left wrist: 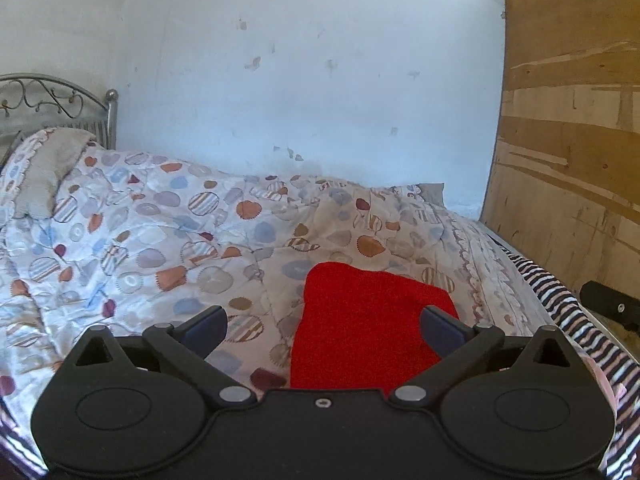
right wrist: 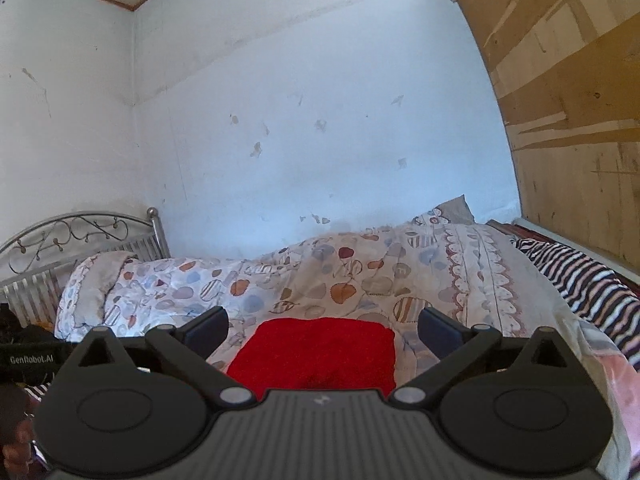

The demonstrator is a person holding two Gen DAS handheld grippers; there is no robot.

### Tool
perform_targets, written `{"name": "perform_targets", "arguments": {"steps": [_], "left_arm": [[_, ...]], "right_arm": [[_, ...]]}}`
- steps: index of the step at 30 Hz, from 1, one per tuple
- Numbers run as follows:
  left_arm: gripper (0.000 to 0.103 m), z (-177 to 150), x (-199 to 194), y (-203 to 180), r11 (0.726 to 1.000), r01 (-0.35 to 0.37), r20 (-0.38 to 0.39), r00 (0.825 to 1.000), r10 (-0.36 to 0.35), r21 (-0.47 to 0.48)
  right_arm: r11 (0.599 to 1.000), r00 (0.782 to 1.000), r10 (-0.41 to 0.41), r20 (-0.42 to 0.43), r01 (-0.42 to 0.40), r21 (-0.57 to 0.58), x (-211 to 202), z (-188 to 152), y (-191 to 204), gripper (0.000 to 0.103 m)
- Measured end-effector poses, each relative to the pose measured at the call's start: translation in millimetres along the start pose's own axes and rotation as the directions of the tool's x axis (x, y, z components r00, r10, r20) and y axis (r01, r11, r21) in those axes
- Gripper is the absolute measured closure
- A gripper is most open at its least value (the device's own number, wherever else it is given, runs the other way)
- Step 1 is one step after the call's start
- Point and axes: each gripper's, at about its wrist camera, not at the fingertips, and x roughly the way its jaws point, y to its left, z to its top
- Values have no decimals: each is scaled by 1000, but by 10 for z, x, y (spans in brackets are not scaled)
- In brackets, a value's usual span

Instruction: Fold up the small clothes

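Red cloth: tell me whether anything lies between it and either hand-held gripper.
Nothing visible does. The red cloth lies folded flat on the patterned quilt, with both the left hand-held gripper and the right hand-held gripper open, empty and above its near edge. Nothing rests on the cloth.

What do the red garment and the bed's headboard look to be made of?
Red garment: seems a knit or fleece, judging by its fuzzy, matte surface; the exact fibre is unclear. Headboard: looks like metal with a silvery, slightly shiny finish, shown by thin scrolled bars and a ball-topped post.
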Motion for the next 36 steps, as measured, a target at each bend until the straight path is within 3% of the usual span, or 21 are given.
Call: {"name": "perform_targets", "arguments": {"steps": [8, 17, 24, 36], "left_arm": [[1, -209, -514, 65, 1000, -6, 45, 999, 5, 5], [1, -544, -865, 165, 1000, -21, 66, 998, 21, 0], [1, -853, -890, 245, 999, -51, 28, 998, 50, 6], [1, -1154, -769, 421, 997, -71, -17, 997, 70, -12]], "right_arm": [[999, 997, -36, 68, 38, -30, -566, -168, 194, 0], [998, 998, -58, 40, 59, -13, -914, -514, 301, 0], [990, 990, -132, 43, 134, -43, -1052, -776, 351, 0], [984, 987, -162, 1, 162, -71, -972, -1032, 382, 0]]}}
